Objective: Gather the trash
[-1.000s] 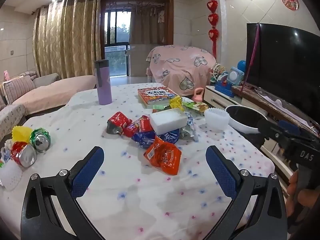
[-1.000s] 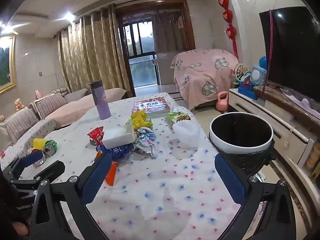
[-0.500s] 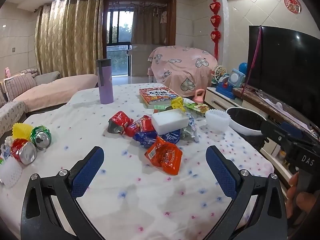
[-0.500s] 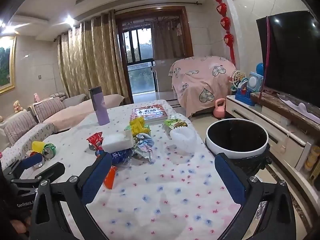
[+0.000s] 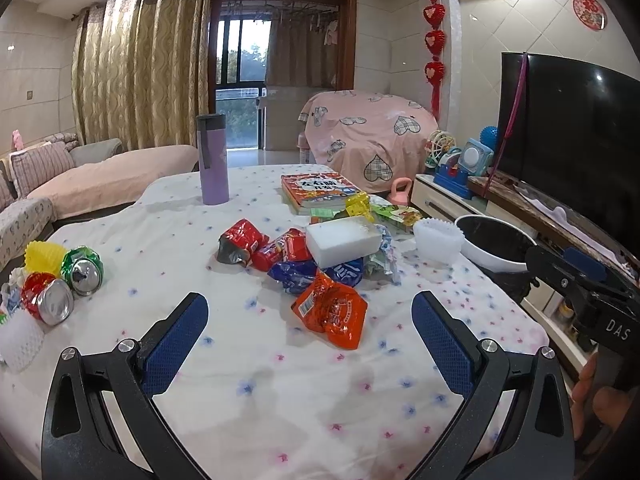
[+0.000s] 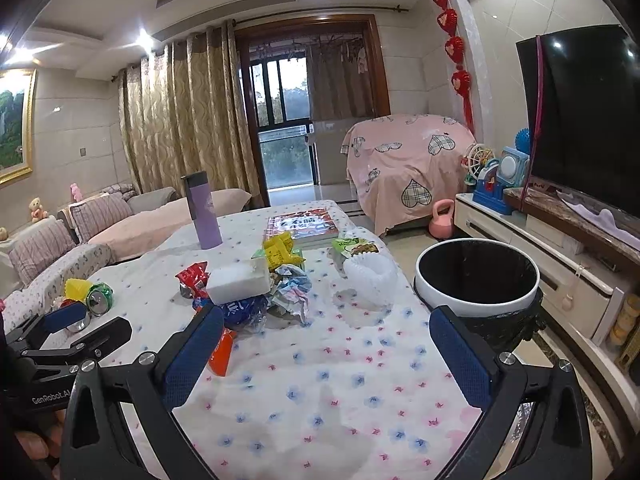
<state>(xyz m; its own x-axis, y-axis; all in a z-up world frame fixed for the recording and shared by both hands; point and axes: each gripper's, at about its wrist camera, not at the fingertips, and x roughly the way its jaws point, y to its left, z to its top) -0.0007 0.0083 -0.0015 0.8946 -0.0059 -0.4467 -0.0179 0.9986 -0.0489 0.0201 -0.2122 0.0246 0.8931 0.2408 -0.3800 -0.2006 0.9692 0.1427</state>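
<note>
Orange wrapper [image 5: 330, 312] lying flat on the desk [image 5: 280, 392], long axis angled toward the white sponge [image 5: 343, 237] behind it, left gripper [image 5: 308, 332] level, wide and empty just before it, right gripper [image 6: 326, 346] likewise spread beside the bin [image 6: 476, 308].

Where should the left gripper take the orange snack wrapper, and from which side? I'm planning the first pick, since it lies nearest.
Probably the near crinkled edge of the orange snack wrapper, approached from above and the front. It lies flat on the tablecloth, clear of the pile on its near side, and the open left gripper already faces it.
</note>
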